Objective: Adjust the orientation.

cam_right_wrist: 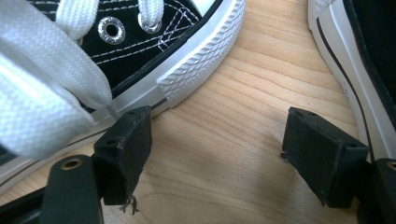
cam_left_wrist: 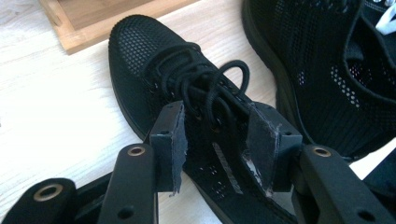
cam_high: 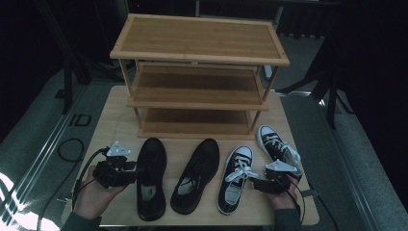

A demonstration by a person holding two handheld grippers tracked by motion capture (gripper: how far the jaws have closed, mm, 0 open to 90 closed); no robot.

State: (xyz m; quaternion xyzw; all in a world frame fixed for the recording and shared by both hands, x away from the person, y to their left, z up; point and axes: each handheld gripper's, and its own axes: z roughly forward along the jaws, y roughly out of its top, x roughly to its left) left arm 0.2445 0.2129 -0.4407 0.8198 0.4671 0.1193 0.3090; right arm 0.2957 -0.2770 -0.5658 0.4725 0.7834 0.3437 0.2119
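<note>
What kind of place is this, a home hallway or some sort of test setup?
Most likely a staged recording setup, not a home. A small wooden table stands alone against dark surroundings, holding an empty three-tier shoe rack, a pair of black shoes and a pair of sneakers; cables trail across the floor.

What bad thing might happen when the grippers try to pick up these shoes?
1. The left gripper straddles the laced top of the black shoe. Closing there, it might catch just the laces and the shoe could tip or slip.
2. The right gripper sits open over bare table between two sneakers. The loose white lace beside one jaw could snag.
</note>
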